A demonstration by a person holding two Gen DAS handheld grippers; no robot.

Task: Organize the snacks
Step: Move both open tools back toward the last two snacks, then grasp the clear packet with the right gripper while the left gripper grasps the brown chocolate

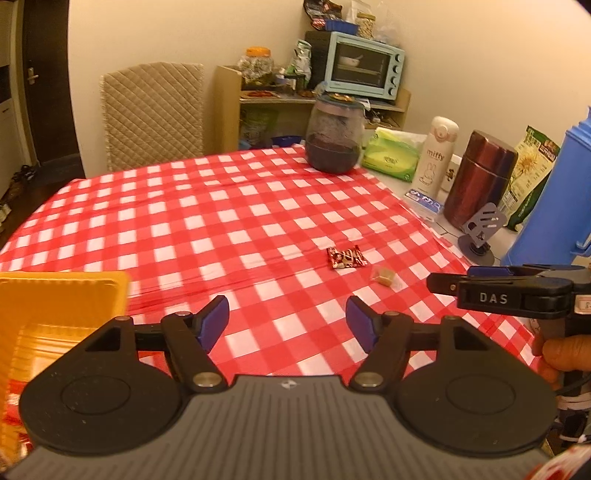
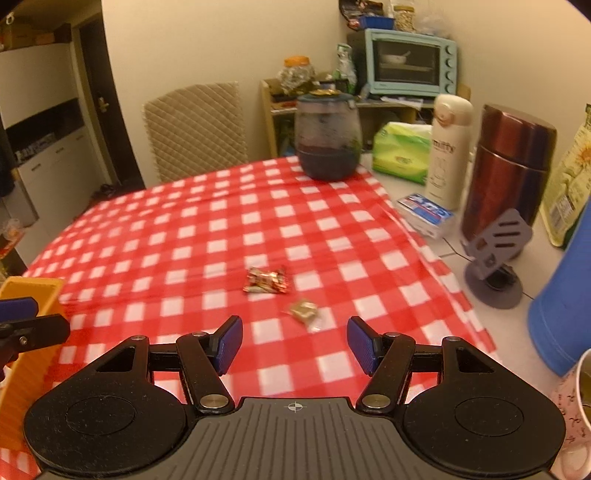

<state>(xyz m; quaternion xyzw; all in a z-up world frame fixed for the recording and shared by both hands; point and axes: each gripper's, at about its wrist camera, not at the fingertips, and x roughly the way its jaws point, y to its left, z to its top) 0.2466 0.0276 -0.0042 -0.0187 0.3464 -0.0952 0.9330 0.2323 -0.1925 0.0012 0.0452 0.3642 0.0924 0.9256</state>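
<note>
Plain cream walls (image 1: 155, 33) meet in a corner under warm, dim light. A chair (image 1: 153, 114) with a quilted beige back stands at the worktop's (image 1: 207, 206) far edge. In the corner a wooden shelf (image 1: 227, 107) carries a pale-blue oven (image 1: 364, 66). A dark door (image 1: 44, 81) stands left, with shoes (image 1: 20, 177) on the dark floor.

**Warm indoor light, fisheye bend, softer right view**

Both views carry a dim, yellowish indoor cast. In the left wrist view the checked tablecloth (image 1: 221, 206) ahead of the tongs is fairly sharp, and faint soft shadows lie under the blue pads. The right wrist view is smeared: the red snack wrapper (image 2: 266, 281) and jar (image 2: 328, 136) beyond the tongs look blurred. Straight lines bow toward the frame edges, and the corners go black. A dull sheen streaks the maroon canister (image 2: 506, 166).
</note>
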